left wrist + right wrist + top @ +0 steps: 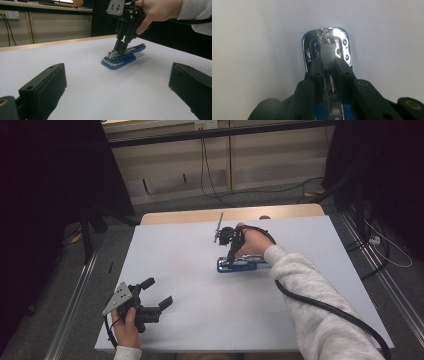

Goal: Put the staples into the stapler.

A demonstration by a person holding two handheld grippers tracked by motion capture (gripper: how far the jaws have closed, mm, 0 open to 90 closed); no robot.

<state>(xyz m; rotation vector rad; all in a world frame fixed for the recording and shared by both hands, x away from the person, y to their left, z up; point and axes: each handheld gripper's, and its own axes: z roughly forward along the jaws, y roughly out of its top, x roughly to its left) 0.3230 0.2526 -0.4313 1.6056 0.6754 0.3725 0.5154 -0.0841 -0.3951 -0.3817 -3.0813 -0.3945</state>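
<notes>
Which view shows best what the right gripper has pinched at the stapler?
The right gripper view: its jaws close on a strip of staples over the blue stapler. The left gripper view shows the stapler sideways, strip unclear; the high view shows it small.

left gripper (159, 295): black, two blocky jaws, grey three-cornered plate with small holes, lower left
right gripper (231, 254): black, brass-ringed screws on the jaws
cable (320, 307): thick, black
sleeve (310, 295): pale grey fleece, lower right
</notes>
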